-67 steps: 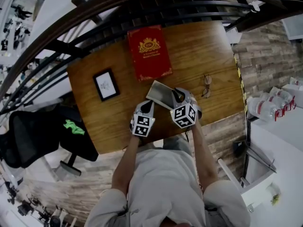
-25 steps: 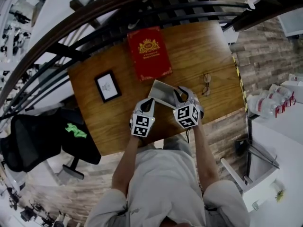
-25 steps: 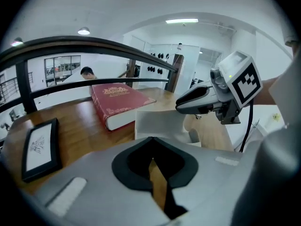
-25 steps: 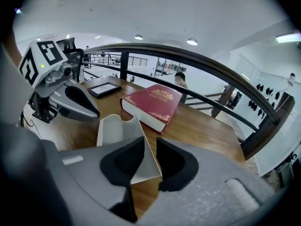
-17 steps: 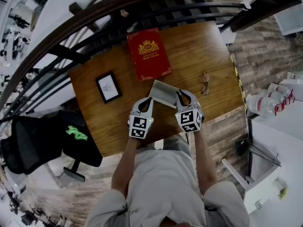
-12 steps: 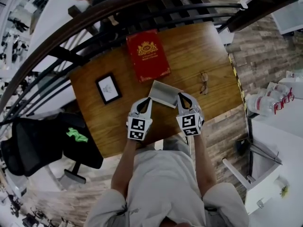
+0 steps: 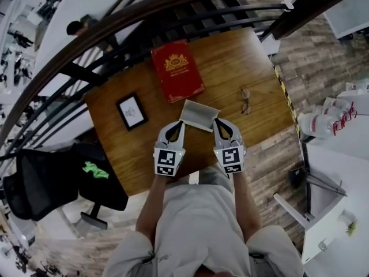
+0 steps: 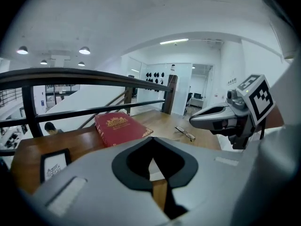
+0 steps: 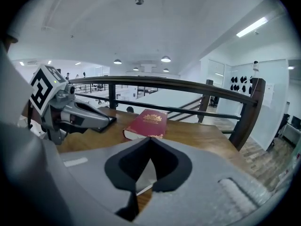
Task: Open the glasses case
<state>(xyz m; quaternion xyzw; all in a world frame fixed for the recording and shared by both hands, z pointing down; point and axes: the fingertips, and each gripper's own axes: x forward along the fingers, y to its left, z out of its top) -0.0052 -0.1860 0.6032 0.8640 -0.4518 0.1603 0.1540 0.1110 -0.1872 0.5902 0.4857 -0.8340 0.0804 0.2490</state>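
1. On the brown wooden worktop (image 7: 230,62) lie four things. A dark rail (image 7: 173,4) curves round its far side.
2. The red book (image 7: 177,70) lies flat near the far edge, well apart from both tongs.
3. The left tongs (image 7: 179,125) and the right tongs (image 7: 218,122) hang side by side over the near part of the worktop. Both point away from the person and a bit down. The left tongs are clenched with nothing in them. The right tongs have just been closing and are now clenched too, with nothing between them.
4. The glasses case (image 7: 199,115) is a pale, flat box in the middle of the worktop, just past the two tips. Neither tongs seems to touch it. I cannot tell if its lid is up or down. It looks stiff, light and smooth, so I think a push could make it slide on the wood. One tongs could pinch the bottom half to keep it from sliding. The other could nip the lid's long edge, away from the hinge, and lift.
5. The small black picture frame (image 7: 131,111) lies to the left of the case.
6. The glasses (image 7: 245,100) lie to the right. They look thin and easy to bend.
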